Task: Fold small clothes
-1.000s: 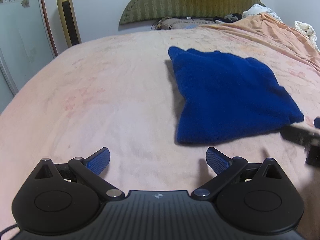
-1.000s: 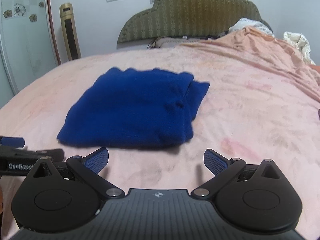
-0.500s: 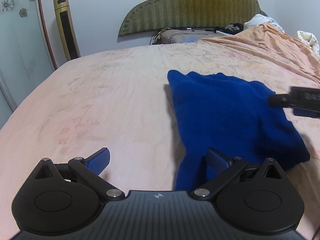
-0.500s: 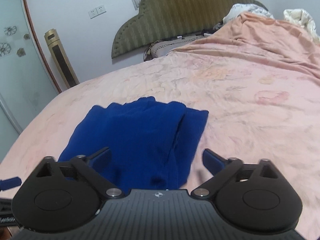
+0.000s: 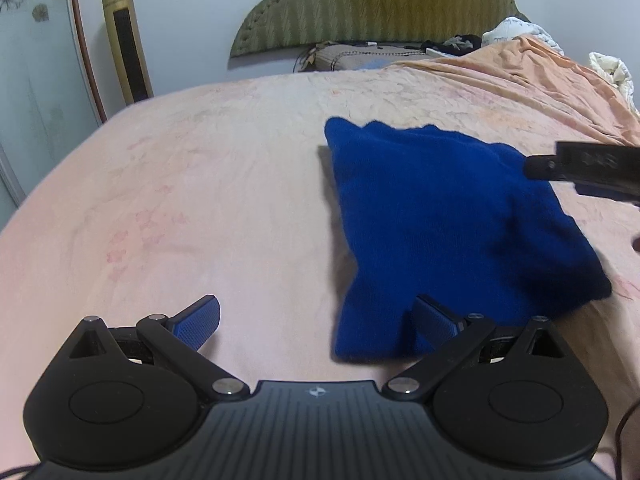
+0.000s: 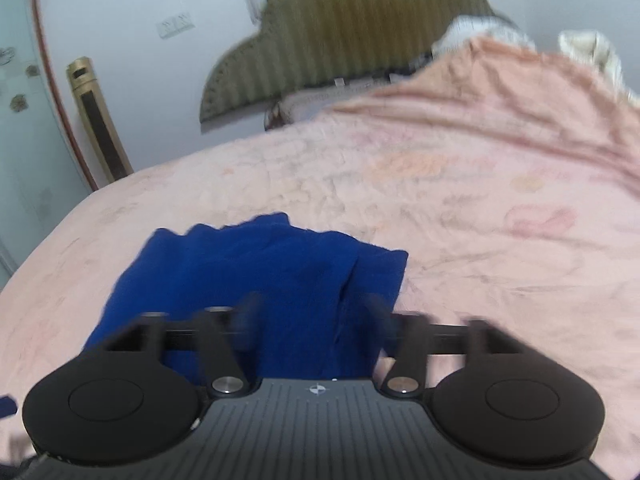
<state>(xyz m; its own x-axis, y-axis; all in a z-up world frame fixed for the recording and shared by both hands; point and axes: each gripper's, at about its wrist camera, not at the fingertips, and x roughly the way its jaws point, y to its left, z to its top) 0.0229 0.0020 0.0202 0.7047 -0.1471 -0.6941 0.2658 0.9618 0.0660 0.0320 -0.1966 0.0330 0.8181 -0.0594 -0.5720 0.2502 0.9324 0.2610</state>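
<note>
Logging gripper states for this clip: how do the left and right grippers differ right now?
The left gripper has its jaws spread wide and looks sharp; the right gripper has narrower jaws, closing and blurred. The left gripper straddles the near left corner of the blue garment; the right gripper has the garment's right side between its jaws. Both point down at the bed.

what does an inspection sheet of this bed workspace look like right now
surface: pink bedsheet, wrinkled
job's things: folded blue garment lying flat
clutter: crumpled bedding and pillow by the headboard
grippers: left hand-held gripper open, one finger over garment's near corner; right hand-held gripper closing, garment's near edge between its fingers
cables: thin black cable at lower right
surroundings: gold tower fan, glass door
</note>
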